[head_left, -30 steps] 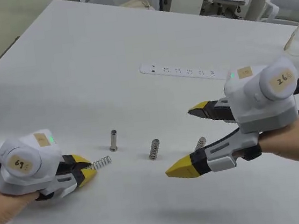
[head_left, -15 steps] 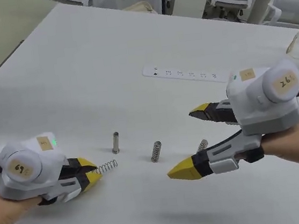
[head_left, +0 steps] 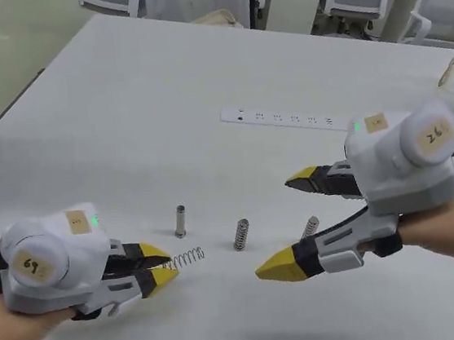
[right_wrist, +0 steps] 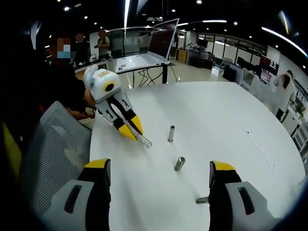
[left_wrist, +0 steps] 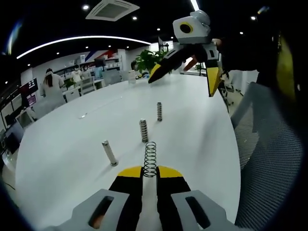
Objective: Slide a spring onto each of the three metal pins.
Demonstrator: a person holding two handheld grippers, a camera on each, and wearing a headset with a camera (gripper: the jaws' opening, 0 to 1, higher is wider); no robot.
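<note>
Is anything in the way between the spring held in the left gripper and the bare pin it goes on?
Nothing visible. The spring in the left gripper has open tabletop between it and the bare pin; the nearest spring-covered pin stands off to one side.

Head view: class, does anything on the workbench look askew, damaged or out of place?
Nothing stands out. The middle pin and right pin are already sprung, the bare pin stands upright, and the left tool holds the last spring by one end.
</note>
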